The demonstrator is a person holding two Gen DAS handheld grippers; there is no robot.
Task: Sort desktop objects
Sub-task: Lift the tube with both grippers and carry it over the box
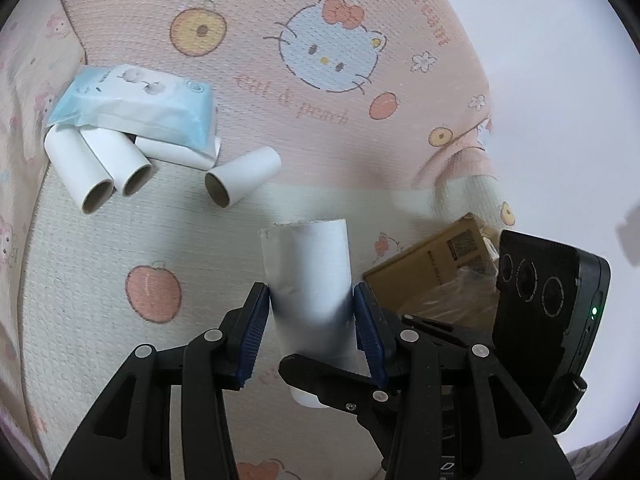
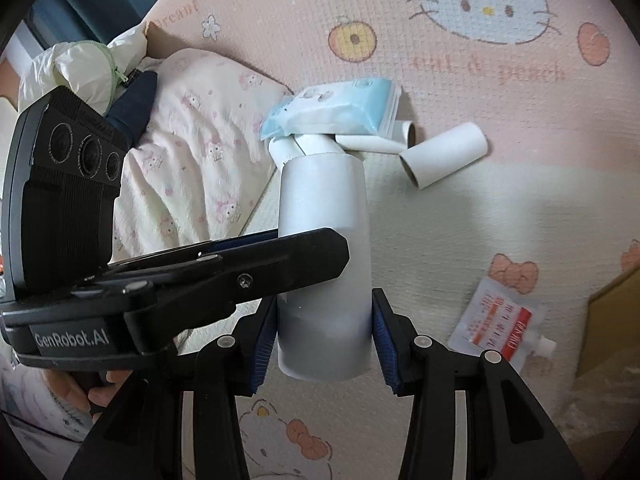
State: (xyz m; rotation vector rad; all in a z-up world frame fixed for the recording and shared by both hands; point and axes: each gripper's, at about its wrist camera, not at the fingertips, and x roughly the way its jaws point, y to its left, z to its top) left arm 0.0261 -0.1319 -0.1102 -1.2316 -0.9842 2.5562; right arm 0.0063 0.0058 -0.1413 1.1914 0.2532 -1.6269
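Observation:
Both grippers grip one white paper tube (image 1: 310, 284) above the mat; it also shows in the right wrist view (image 2: 326, 264). My left gripper (image 1: 312, 312) is shut on its middle. My right gripper (image 2: 324, 332) is shut on it too, and crosses in from the right in the left wrist view. Several other white tubes (image 1: 100, 168) lie at the far left under a blue-and-white wipes pack (image 1: 136, 104), with one tube (image 1: 242, 176) apart. They show in the right wrist view: the pack (image 2: 340, 110) and the lone tube (image 2: 444, 156).
A pink Hello Kitty mat (image 1: 320, 60) covers the surface. A brown cardboard box (image 1: 440, 268) lies to the right. A red-and-white spout pouch (image 2: 496, 324) lies on the mat at right. A printed pillow (image 2: 192, 152) and white bag (image 2: 84, 68) sit far left.

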